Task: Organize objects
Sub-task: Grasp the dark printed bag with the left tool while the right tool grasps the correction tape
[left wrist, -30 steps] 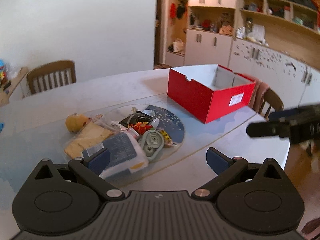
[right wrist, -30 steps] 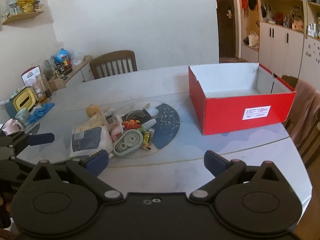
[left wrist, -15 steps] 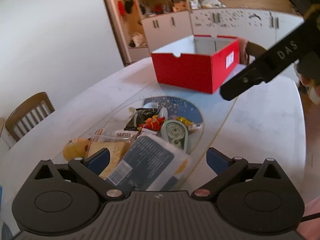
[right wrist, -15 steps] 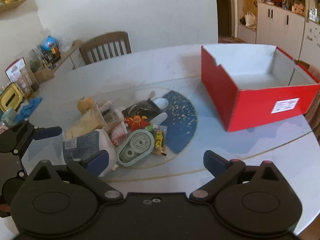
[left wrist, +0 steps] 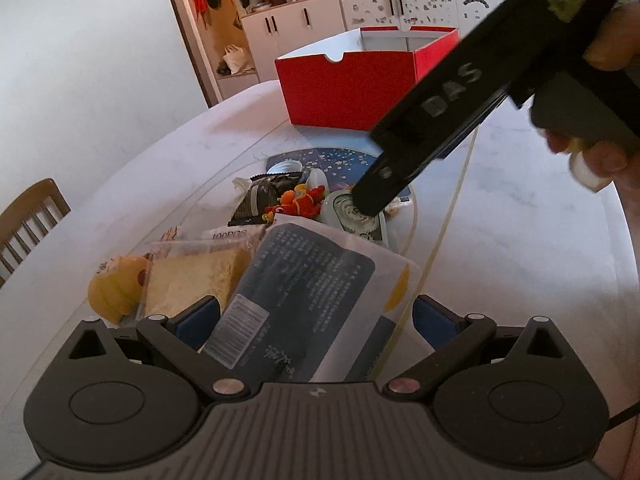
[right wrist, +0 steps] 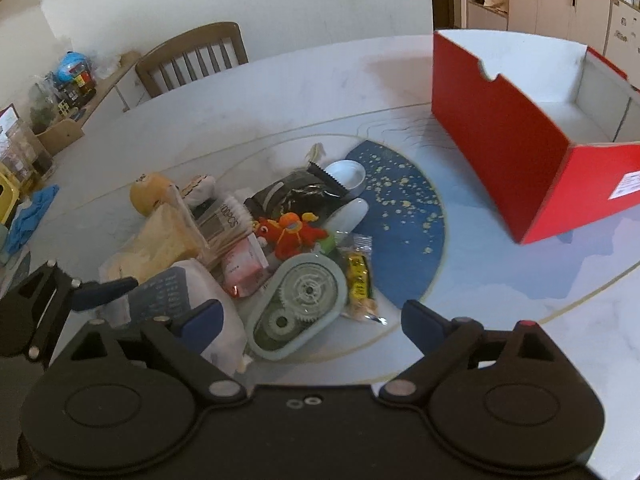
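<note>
The correction-tape dispenser (right wrist: 298, 304) lies just ahead of the right gripper (right wrist: 312, 320), between its spread, empty jaws. The left gripper (left wrist: 316, 316), also spread, straddles the blue-labelled packet (left wrist: 312, 300). I'd lower squarely, avoiding the neighbouring candy wrapper (right wrist: 358, 284).

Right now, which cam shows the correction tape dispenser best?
Right wrist: the correction tape dispenser lies whole and unobstructed, gears visible. Left wrist shows only part, blocked by the right gripper's finger and the blue-label packet.

Surface: round white marble-look table (right wrist: 304, 80)
Landmark: open red cardboard box (right wrist: 520, 184)
Left of box: blue speckled mat (right wrist: 412, 224), heap of small items (right wrist: 256, 240)
</note>
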{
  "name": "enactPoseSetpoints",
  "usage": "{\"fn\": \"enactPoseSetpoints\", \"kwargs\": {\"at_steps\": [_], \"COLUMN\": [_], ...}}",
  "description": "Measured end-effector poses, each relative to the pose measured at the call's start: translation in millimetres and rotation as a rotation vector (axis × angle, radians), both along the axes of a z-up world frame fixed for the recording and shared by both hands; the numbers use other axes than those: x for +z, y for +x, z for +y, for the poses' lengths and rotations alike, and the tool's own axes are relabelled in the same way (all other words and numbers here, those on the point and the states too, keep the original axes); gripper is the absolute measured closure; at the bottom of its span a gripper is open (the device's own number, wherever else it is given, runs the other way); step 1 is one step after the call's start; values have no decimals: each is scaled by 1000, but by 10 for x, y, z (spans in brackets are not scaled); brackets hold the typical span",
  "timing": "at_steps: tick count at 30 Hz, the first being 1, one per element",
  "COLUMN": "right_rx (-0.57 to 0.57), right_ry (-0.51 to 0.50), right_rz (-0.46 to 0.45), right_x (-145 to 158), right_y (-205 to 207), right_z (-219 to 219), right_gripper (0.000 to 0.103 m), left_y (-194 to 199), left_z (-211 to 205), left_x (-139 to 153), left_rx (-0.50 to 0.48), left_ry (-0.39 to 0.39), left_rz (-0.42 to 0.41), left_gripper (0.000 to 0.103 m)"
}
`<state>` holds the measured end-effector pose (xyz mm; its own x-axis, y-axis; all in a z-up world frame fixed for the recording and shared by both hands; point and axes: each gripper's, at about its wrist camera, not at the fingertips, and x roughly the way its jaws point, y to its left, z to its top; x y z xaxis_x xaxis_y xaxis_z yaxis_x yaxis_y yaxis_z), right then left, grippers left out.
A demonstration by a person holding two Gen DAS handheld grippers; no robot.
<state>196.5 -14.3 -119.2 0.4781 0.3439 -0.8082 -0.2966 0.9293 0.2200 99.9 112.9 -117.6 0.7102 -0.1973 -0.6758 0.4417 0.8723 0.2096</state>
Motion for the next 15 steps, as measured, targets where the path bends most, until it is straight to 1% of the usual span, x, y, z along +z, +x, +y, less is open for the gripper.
{"fn": "enactPoseSetpoints", "kwargs": {"at_steps": [2,4,7,10,12,13,14,15], "right_rx": [-11,-27,-48,-75,-86,-87,-88,-88], "right_ry": [5,15,22,35,33,30,27,25], "right_rz": [18,44,78,109,114,116,118,122], "right_x": [-50,-104,-169,-232,-263,-271,-278,-284], "right_y": [60,118,175,204,218,219,222,222], "right_z": [45,74,97,98,107,116,127,137], "right_gripper": [9,13,17,18,19,20,22,27], "left_y": [17,9,-25,-34,-50,-56,-65,-74], "left_z": [16,32,37,41,45,48,54,64], "left_x": [-7,-14,-28,-46,-59,-63,-66,-68], "left_rx": [8,18,27,47,72,85,98,110], "left_ry": [-20,-39,-52,-63,-57,-54,-53,-56], "left_rz": [3,7,21,32,39,41,44,48], "left_gripper": [0,1,7,16,27,30,34,36]}}
